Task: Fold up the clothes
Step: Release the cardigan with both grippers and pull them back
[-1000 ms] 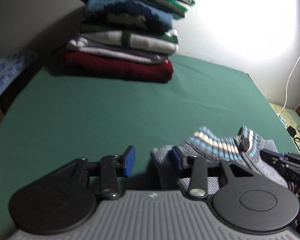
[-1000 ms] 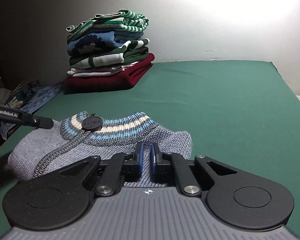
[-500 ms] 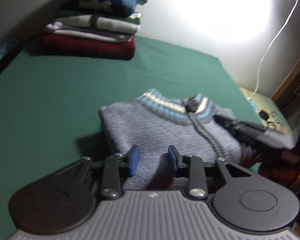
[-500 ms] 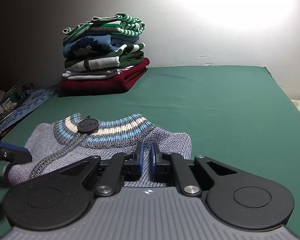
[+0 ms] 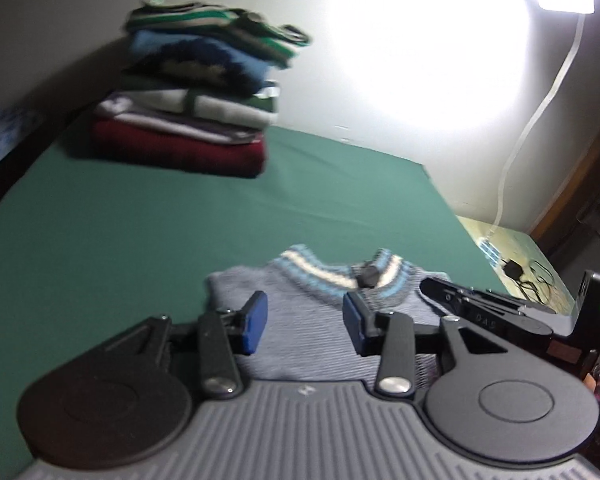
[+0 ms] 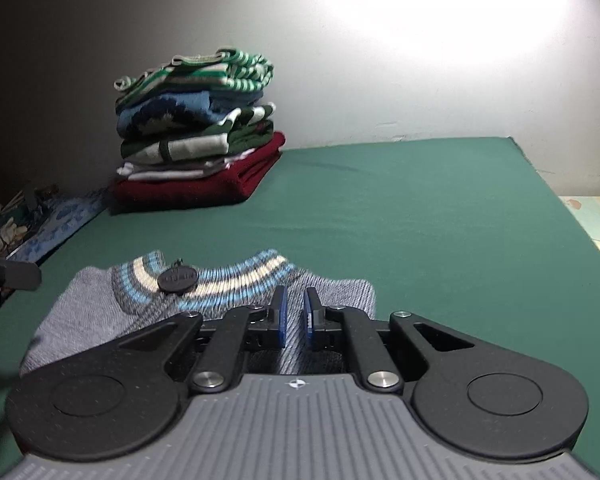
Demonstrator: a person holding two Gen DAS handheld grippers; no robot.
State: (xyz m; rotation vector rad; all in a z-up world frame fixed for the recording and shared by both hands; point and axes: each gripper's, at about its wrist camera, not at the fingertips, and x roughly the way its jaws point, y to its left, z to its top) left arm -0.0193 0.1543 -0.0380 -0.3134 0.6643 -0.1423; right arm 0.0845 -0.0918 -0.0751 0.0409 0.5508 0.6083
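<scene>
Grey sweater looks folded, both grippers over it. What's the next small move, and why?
Probably closing the left gripper on the near edge of the grey sweater. Its jaws stand wide open over the knit, while the right gripper is nearly shut at the other side. Both holding it would allow a lift to the stack.

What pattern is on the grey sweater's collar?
Blue and cream stripes on the collar, clearest in the right wrist view.
</scene>
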